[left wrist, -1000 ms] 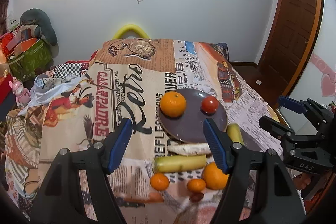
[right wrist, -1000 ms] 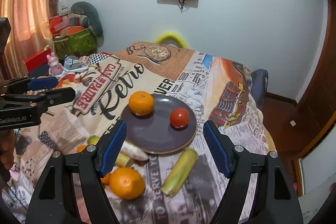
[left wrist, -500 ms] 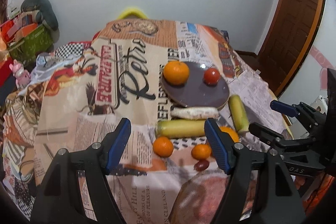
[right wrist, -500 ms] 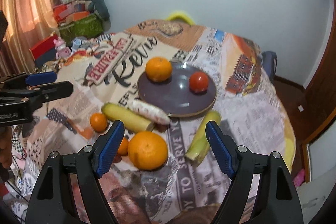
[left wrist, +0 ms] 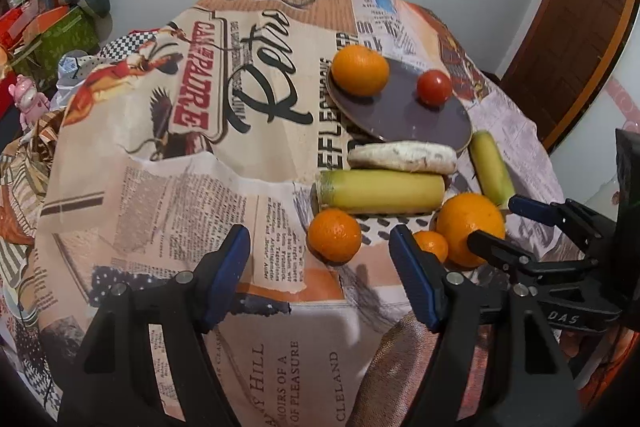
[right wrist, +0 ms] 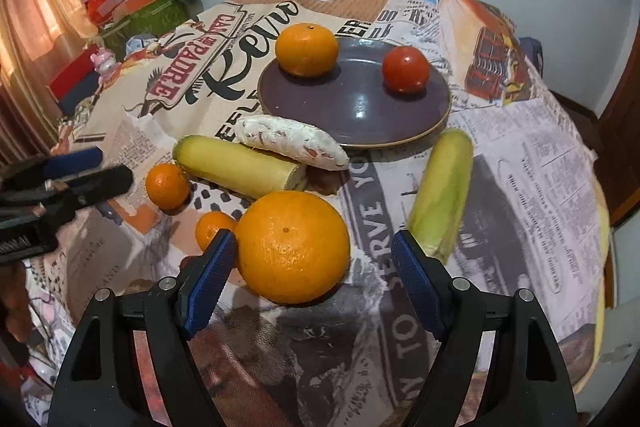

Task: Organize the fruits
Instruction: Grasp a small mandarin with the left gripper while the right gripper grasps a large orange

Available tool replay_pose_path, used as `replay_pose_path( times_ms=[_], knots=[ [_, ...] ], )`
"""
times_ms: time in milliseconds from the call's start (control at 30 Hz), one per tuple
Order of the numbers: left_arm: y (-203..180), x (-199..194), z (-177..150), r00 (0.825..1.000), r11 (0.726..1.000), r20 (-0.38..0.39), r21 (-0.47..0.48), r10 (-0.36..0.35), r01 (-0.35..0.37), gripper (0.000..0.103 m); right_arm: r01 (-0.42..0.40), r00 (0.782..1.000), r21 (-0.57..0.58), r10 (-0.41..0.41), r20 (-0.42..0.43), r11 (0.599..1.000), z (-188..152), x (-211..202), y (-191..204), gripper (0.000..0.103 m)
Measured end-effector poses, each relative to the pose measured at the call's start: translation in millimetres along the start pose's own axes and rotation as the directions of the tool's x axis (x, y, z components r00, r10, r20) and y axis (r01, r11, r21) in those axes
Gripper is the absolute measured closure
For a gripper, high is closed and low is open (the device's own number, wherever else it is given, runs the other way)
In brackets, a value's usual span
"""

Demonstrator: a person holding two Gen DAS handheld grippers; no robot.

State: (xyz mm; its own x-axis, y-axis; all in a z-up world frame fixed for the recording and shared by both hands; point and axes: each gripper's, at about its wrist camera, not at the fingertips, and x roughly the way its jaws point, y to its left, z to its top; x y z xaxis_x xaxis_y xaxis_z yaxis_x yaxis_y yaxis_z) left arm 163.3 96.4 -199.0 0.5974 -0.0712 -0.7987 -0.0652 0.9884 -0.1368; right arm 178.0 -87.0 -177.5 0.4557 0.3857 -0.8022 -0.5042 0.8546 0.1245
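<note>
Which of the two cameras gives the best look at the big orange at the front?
The right wrist view: the big orange sits close and whole between the open right hand-held gripper. In the left wrist view it is smaller, off to the right, with the right hand-held gripper's finger across its lower edge.

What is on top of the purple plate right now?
On the purple plate sit an orange and a tomato, apart. Whatever lies beneath the plate is hidden.
</note>
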Motion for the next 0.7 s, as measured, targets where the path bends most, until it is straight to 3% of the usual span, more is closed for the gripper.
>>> replay_pose_path(
  times_ms=[200, 367, 500, 700],
  knots=[
    [-5, 16, -2, 1.0, 1.0, -0.028, 0.015, -0.013, 0.013, 0.04, -0.033, 0.999, -0.002, 0.033, -0.034, 0.999, -2, 9, 3, 0.027],
    [-8, 29, -1, 0.998, 1.0, -0.057, 0.02, -0.021, 0.022, 0.049, -0.086, 0.995, 0.016, 0.087, -0.047, 0.996, -4, 14, -1, 0.04],
    [-8, 36, 1, 0.998, 1.0, -0.065, 0.019, -0.022, 0.024, 0.05, -0.101, 0.994, 0.023, 0.102, -0.045, 0.995, -4, 13, -2, 0.041],
    [-2, 49, 2, 0.995, 0.999, -0.086, -0.014, -0.041, 0.04, 0.061, -0.099, 0.994, 0.033, 0.1, -0.034, 0.995, -1, 12, -3, 0.041]
  ],
)
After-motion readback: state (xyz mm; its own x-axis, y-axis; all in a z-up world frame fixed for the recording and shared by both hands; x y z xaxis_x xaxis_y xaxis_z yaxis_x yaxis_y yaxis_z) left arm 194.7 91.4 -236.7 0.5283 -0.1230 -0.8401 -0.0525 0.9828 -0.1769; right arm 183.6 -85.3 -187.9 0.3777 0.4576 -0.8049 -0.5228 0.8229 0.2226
